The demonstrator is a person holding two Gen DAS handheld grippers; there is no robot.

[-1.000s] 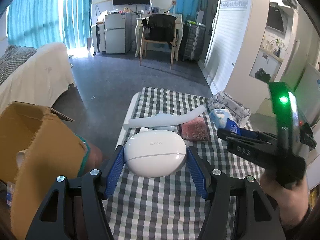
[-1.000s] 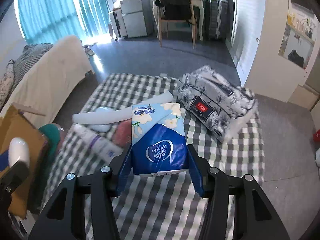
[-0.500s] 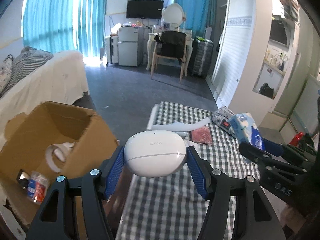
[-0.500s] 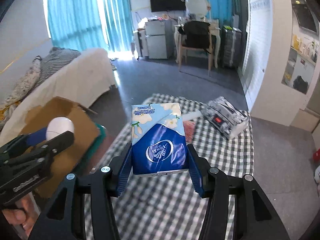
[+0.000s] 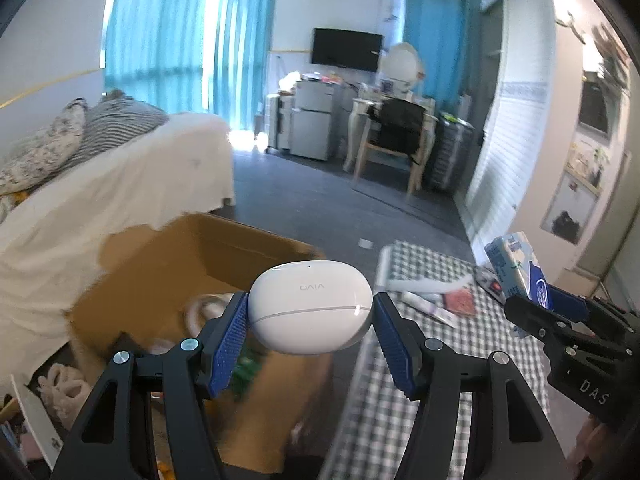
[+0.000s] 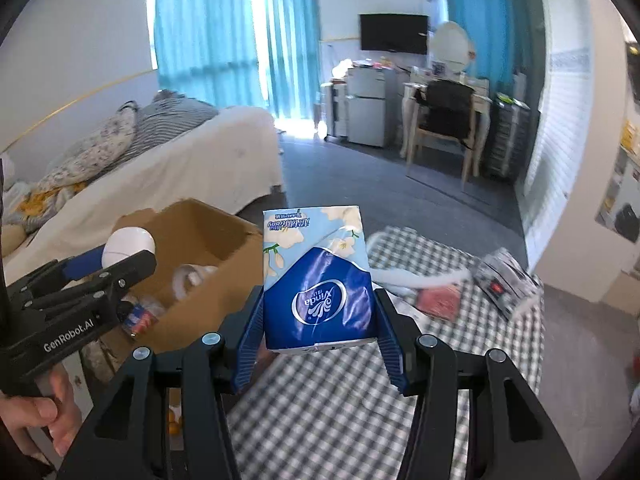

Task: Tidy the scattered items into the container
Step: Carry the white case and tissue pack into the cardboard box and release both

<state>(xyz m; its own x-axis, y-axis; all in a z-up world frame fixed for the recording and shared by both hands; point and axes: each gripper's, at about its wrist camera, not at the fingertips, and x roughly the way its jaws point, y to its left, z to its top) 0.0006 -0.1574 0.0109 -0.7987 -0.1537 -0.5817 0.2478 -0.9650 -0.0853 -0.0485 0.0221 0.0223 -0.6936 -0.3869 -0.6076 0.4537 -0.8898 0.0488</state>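
The cardboard box [image 5: 224, 248] sits open beside the checked table [image 5: 400, 420], low and left of both my claws. My left gripper [image 5: 310, 334] pinches the white earbud case [image 5: 310, 306] almost over it (nearer); my right gripper [image 6: 318, 346] clamps the tissue pack [image 6: 316, 280] above the table.

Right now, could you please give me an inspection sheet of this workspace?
Surface: table under a grey-and-white checked cloth.
Job's things: open brown cardboard box beside the table, already holding a white roll and small items; white oval earbud case; blue floral tissue pack.
Clutter: long white tube, reddish wallet, black-and-white patterned packet on the cloth.
Grippers: left gripper shut on the case; right gripper shut on the pack.
Cables: nothing seen.
Surroundings: white-covered bed, blue curtains, wall television.
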